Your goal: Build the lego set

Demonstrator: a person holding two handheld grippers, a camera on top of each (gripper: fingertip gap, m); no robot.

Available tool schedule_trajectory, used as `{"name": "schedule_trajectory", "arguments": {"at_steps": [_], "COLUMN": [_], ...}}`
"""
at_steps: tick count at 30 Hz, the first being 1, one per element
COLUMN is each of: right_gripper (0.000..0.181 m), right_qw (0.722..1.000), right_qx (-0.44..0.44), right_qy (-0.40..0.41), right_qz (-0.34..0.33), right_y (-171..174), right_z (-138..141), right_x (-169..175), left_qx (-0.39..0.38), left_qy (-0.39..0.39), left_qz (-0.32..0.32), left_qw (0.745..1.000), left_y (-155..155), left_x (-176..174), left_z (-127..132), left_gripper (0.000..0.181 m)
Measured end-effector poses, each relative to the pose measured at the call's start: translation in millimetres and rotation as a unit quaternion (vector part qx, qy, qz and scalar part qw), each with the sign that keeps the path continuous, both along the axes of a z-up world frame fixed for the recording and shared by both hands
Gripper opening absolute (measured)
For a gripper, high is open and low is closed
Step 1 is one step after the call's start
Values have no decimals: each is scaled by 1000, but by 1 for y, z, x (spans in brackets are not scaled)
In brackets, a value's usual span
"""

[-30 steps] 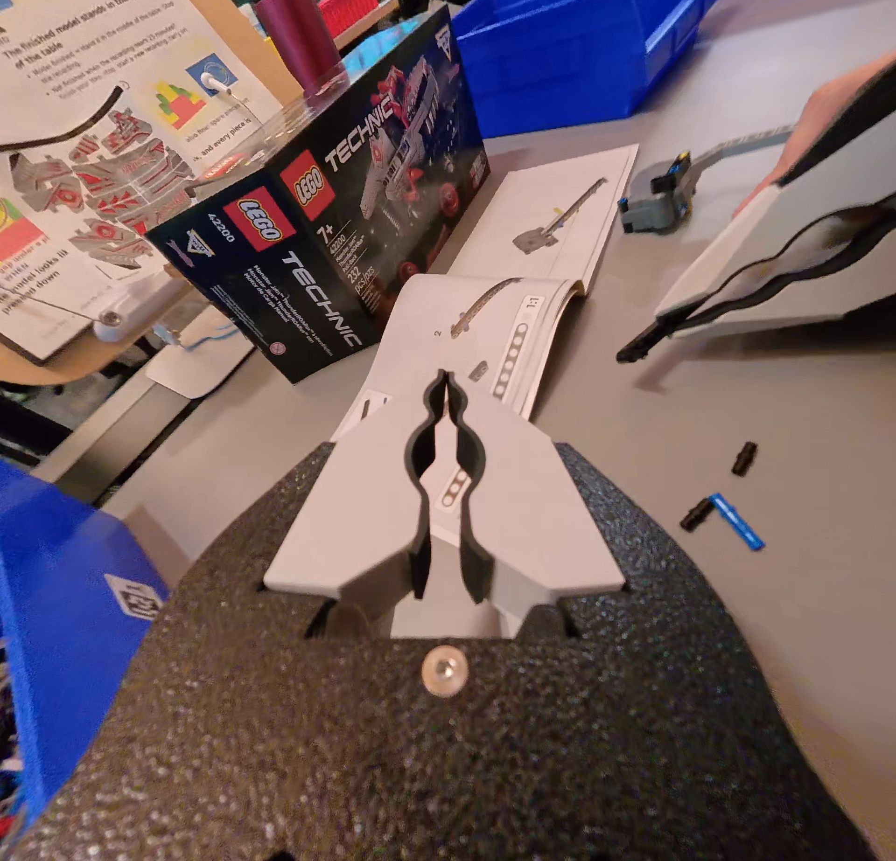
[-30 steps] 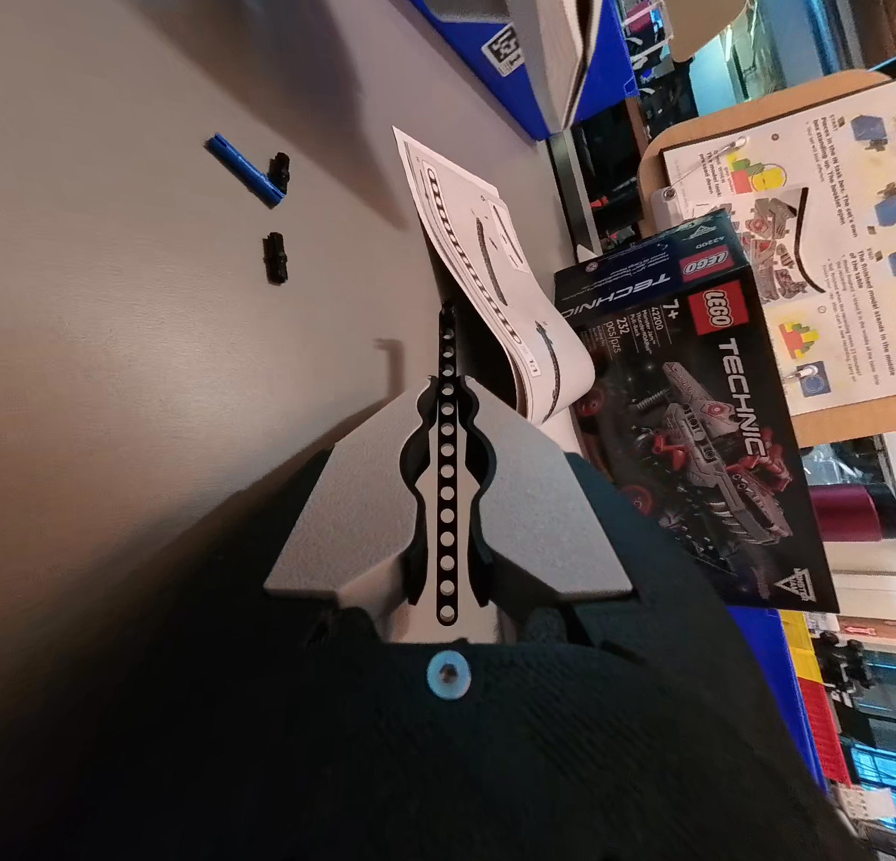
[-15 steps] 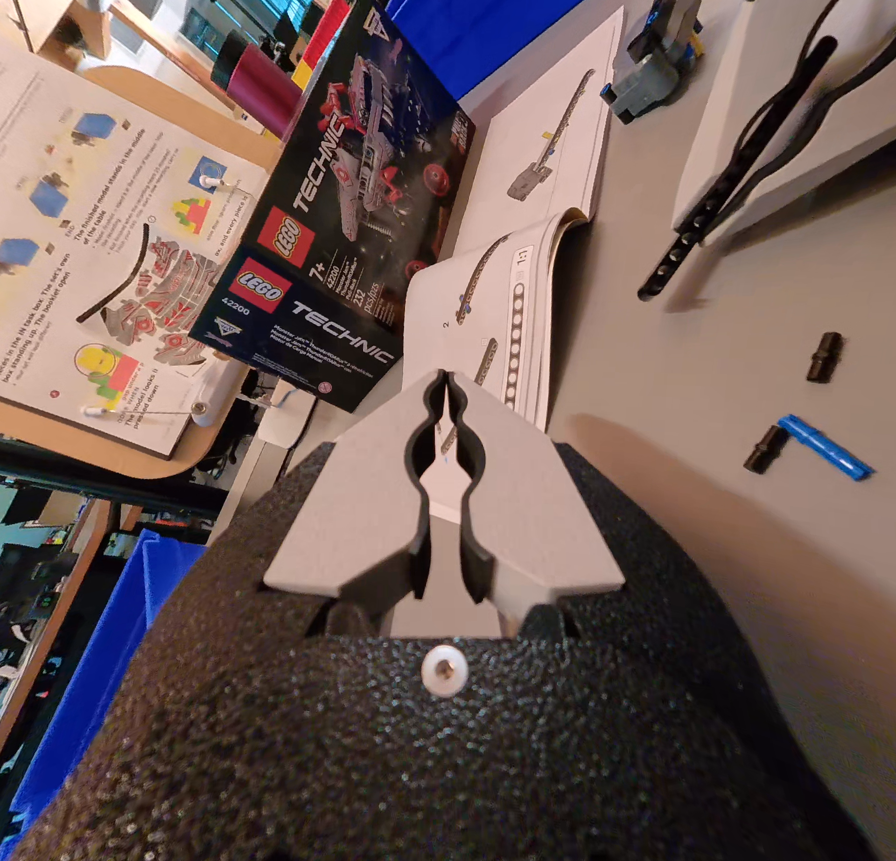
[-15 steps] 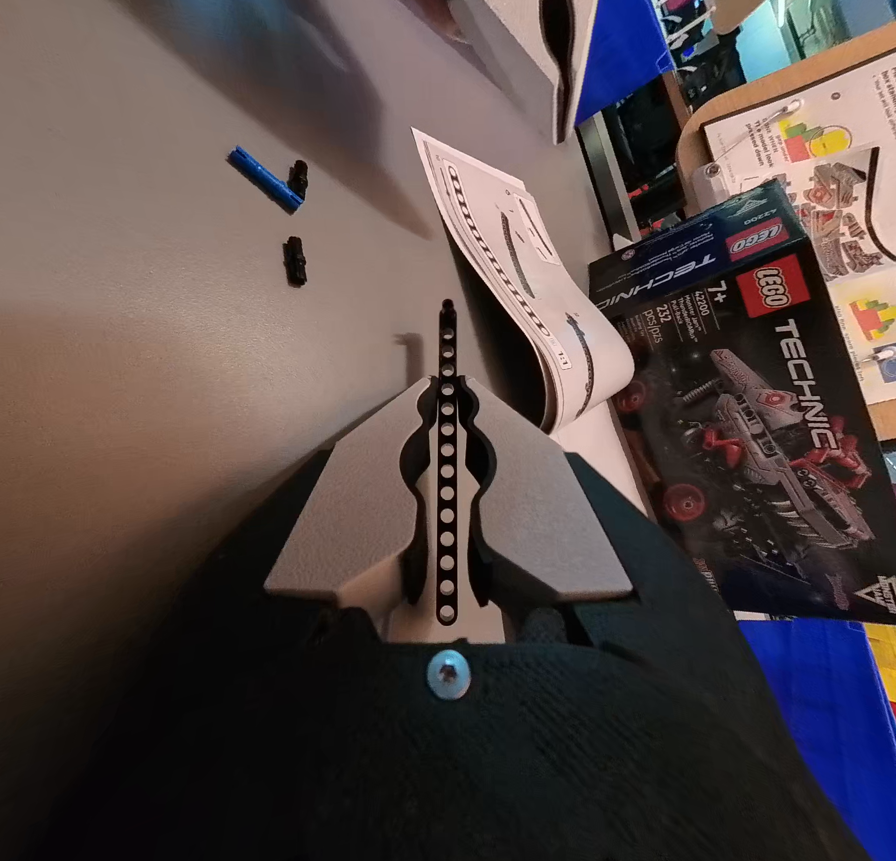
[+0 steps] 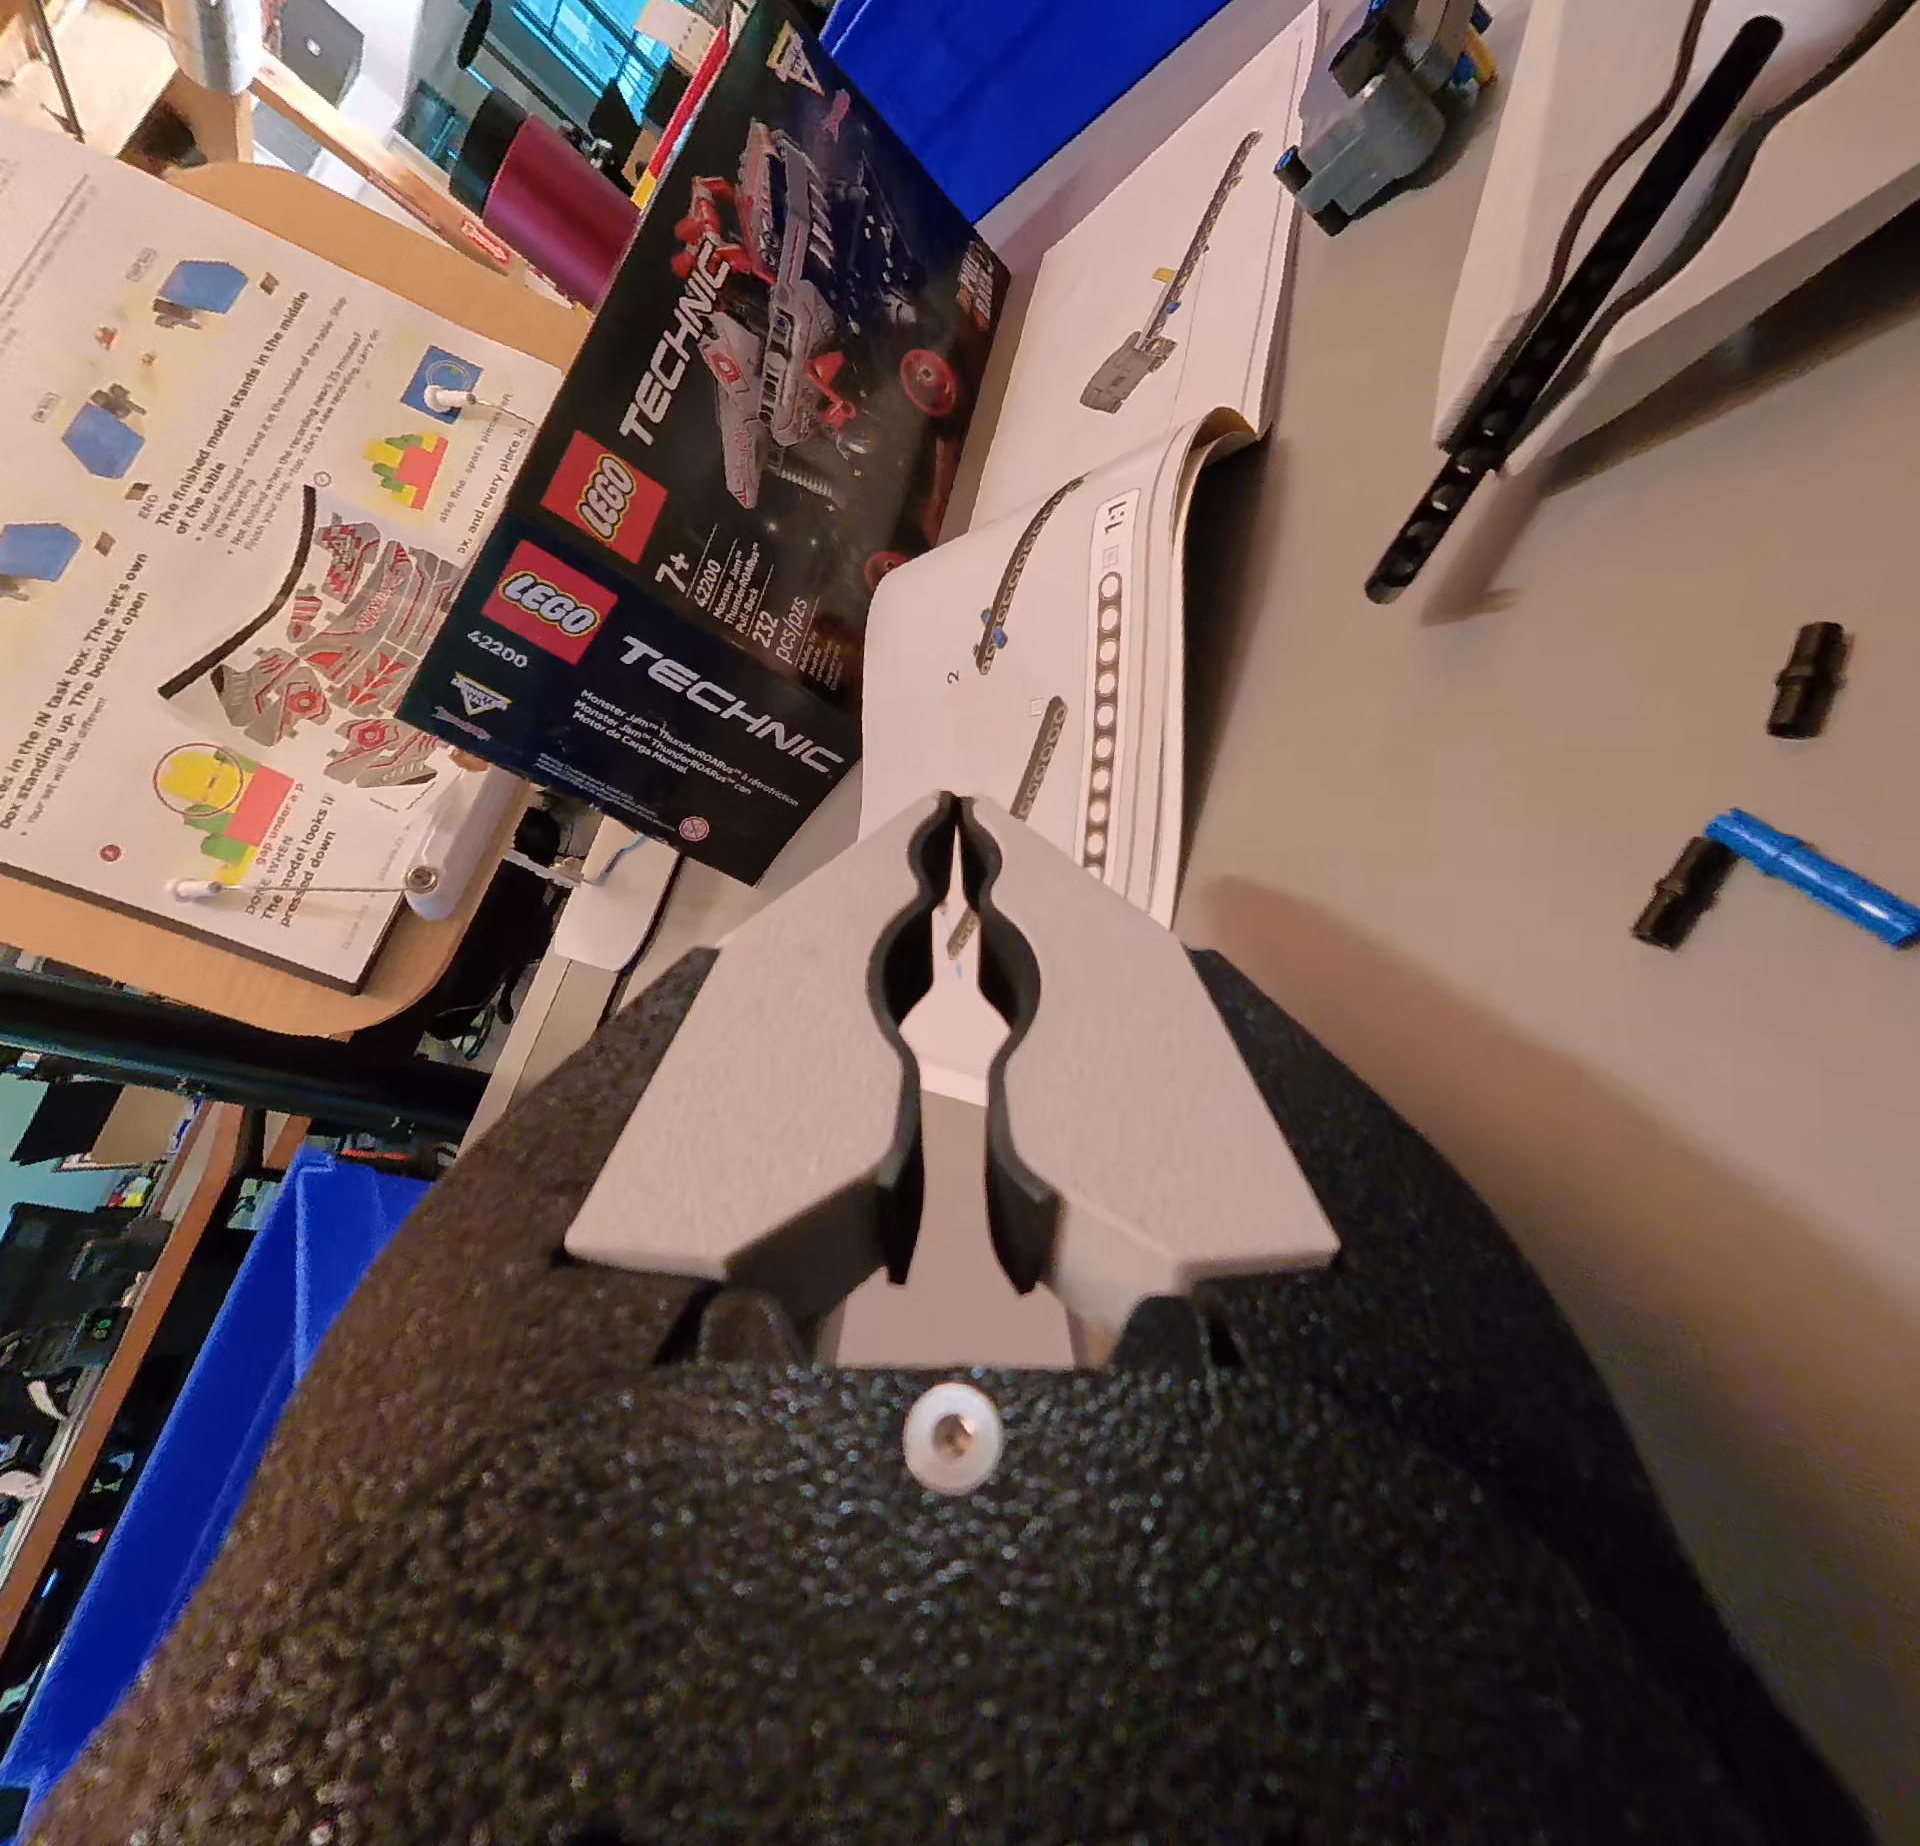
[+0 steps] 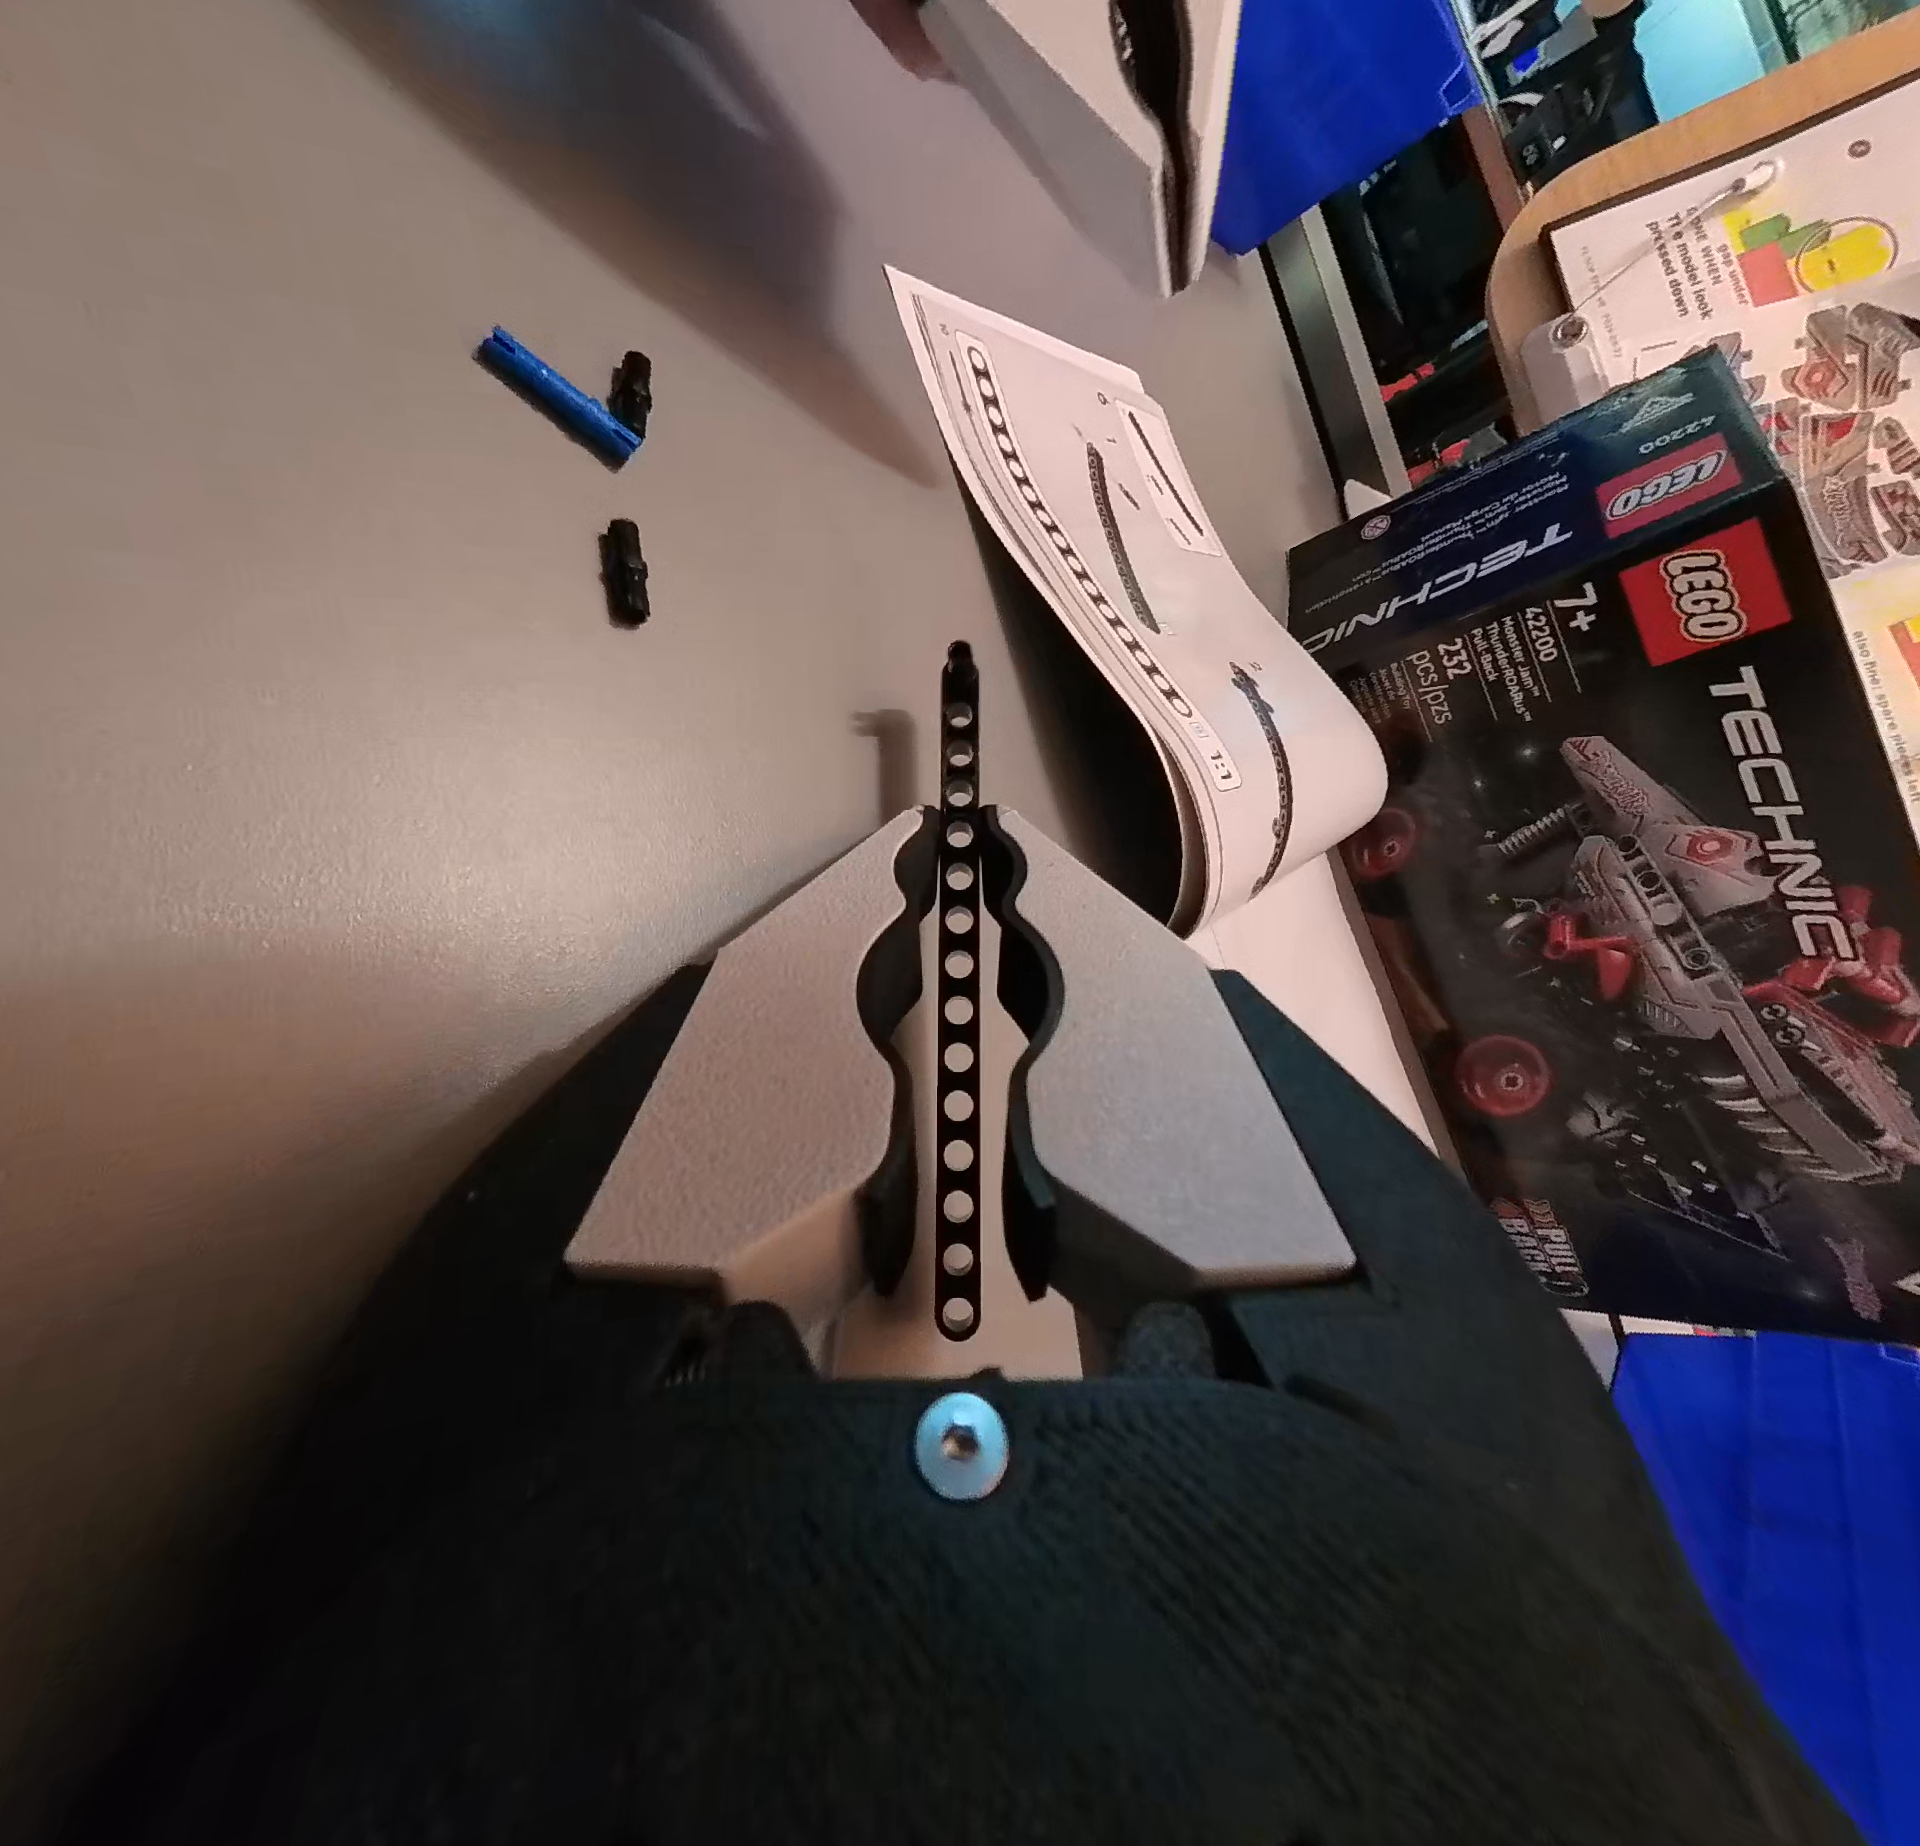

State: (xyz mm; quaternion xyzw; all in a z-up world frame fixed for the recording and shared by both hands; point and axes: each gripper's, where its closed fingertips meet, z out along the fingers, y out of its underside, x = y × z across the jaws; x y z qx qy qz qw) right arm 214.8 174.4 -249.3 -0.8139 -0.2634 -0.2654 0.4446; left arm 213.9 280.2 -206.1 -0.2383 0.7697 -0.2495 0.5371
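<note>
Black holed beam [image 6: 958,975] runs lengthwise between the right gripper [image 6: 958,820] fingers, clamped, tip poking past them; left gripper [image 5: 956,809] pinched closed, empty.

Booklet [image 5: 1143,508] lay on table [image 5: 1455,965], box [image 5: 727,466] standing just left. Two pins [image 5: 1806,678] and axle [image 5: 1813,878] lay right of booklet.

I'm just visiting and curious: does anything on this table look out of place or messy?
Nothing looks damaged or spilled. The booklet has one page curling up rather than lying flat, and three small pieces lie loose on the table: a blue pin and two black pins.
</note>
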Motion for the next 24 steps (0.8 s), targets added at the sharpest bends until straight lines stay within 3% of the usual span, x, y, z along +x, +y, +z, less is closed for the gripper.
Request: {"name": "schedule_trajectory", "arguments": {"at_steps": [7, 16, 24], "right_gripper": [5, 5, 5], "right_qw": [1000, 1000, 1000], "right_qx": [-7, -2, -4], "right_qy": [-8, -4, -12], "right_qz": [1, 5, 8], "right_y": [4, 9, 13], "right_z": [-2, -2, -3], "right_x": [1, 2, 0], "left_qx": [5, -85, -38], "left_qy": [-18, -12, -20], "left_qz": [4, -44, -21], "left_qw": [1000, 995, 999], "left_y": [1, -20, -36], "left_x": [-3, -19, -50], "left_z": [9, 15, -1], "left_gripper": [0, 0, 0]}}
